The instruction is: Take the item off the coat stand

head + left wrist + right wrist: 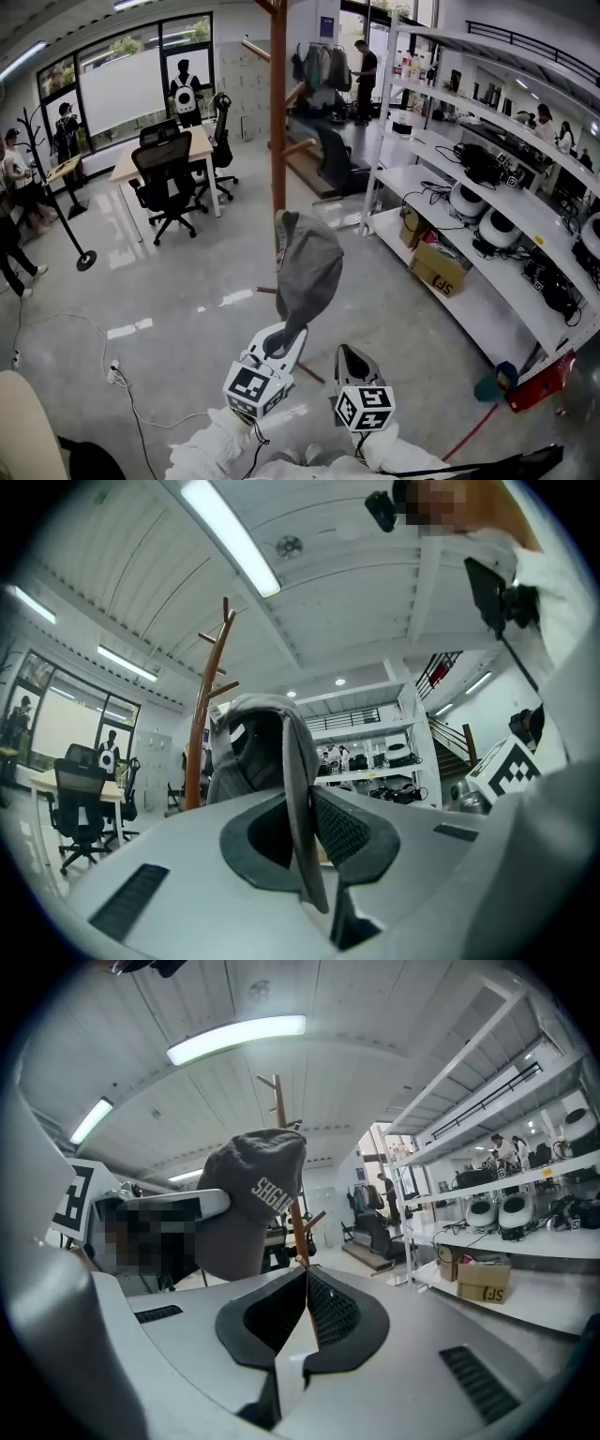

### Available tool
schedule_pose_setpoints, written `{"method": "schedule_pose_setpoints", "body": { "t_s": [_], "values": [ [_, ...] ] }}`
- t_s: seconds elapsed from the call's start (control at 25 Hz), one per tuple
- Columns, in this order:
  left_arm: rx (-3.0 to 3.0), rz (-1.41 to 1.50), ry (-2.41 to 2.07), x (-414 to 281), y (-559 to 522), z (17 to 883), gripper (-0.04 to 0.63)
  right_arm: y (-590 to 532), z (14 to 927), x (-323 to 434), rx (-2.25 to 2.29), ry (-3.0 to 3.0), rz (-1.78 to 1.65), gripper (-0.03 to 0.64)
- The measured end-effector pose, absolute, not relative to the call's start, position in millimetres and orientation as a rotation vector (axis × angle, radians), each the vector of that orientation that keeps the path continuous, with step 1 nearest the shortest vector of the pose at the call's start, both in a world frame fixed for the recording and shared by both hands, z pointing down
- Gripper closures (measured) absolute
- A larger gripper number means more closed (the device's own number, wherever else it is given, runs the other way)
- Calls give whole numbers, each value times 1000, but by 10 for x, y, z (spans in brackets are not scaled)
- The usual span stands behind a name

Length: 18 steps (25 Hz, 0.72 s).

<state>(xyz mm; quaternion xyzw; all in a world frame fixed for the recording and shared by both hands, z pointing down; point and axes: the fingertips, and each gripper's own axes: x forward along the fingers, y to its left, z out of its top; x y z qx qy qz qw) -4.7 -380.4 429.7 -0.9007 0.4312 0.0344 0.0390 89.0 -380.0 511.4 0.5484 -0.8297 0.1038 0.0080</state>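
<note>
A grey cap (pixel 309 267) hangs by its brim from my left gripper (pixel 279 344), which is shut on the brim. It hangs in the air in front of the brown wooden coat stand (pixel 278 103), apart from the pegs. In the left gripper view the brim runs down between the jaws, the cap (pixel 258 752) rises above them and the coat stand (pixel 199 733) shows behind. My right gripper (pixel 349 357) sits just right of the left one, shut with nothing in it. The right gripper view shows the cap (pixel 253 1194), white lettering on its side, up and to the left of the jaws.
White shelving (pixel 450 178) with gear and a cardboard box (pixel 437 269) lines the right side. A desk (pixel 127 164) with black office chairs (pixel 167 183) stands at the left, near a black coat stand (pixel 56 206). Several people stand farther off. A cable (pixel 122 384) lies on the floor.
</note>
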Motion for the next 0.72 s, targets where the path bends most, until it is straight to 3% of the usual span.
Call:
{"method": "schedule_pose_setpoints", "body": {
  "t_s": [0.72],
  "values": [
    [-2633, 147, 1592, -178, -3745, 4364, 568, -3844, 4773, 861, 1612, -2705, 174, 606]
  ]
}}
